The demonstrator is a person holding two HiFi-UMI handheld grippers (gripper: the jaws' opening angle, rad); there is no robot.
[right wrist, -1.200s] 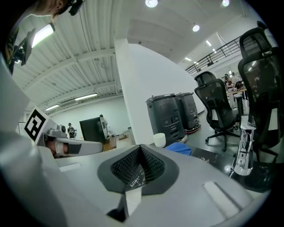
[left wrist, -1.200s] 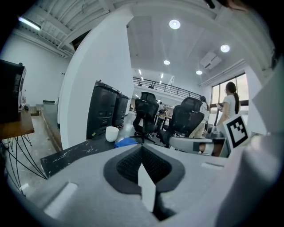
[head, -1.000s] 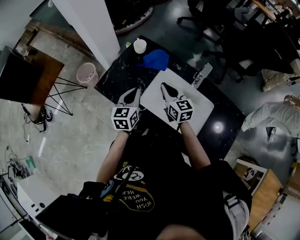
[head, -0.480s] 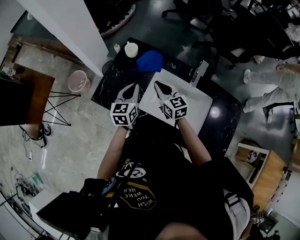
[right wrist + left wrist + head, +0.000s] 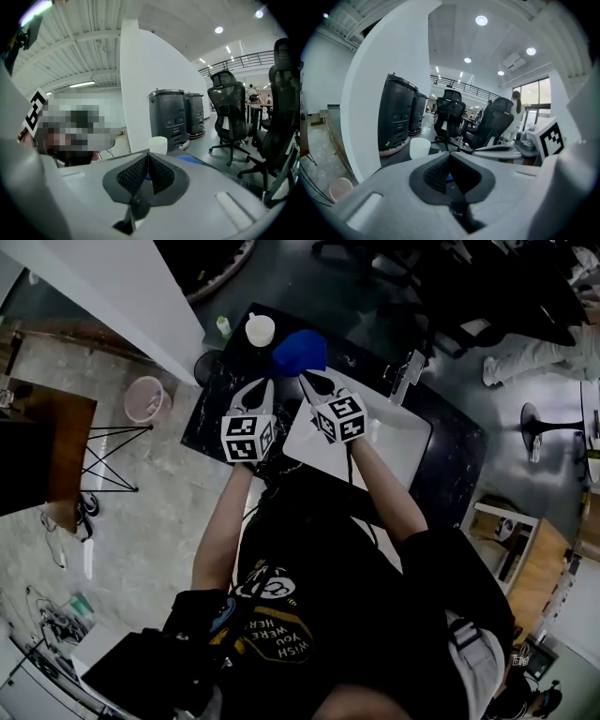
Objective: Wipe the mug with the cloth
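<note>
A white mug [image 5: 260, 329] stands at the far corner of the dark table [image 5: 217, 409], with a crumpled blue cloth [image 5: 300, 352] just right of it. My left gripper [image 5: 260, 385] is shut and empty, its tips a short way before the mug. My right gripper [image 5: 307, 379] is shut and empty too, with its tips at the near edge of the cloth. In the left gripper view the mug [image 5: 420, 147] shows just left of the closed jaw tips [image 5: 450, 154]. The right gripper view has the mug [image 5: 158, 145] straight ahead and the cloth [image 5: 190, 160] to its right.
A white board [image 5: 403, 442] lies on the table under my right arm, with a metal object [image 5: 405, 379] at its far edge. A small green bottle [image 5: 223, 326] stands left of the mug. A pink bin [image 5: 147, 397] is on the floor to the left. Office chairs [image 5: 450, 117] stand beyond the table.
Both grippers have moved forward across the table, from over the white board to close before the mug and cloth. Their jaws stay shut.
</note>
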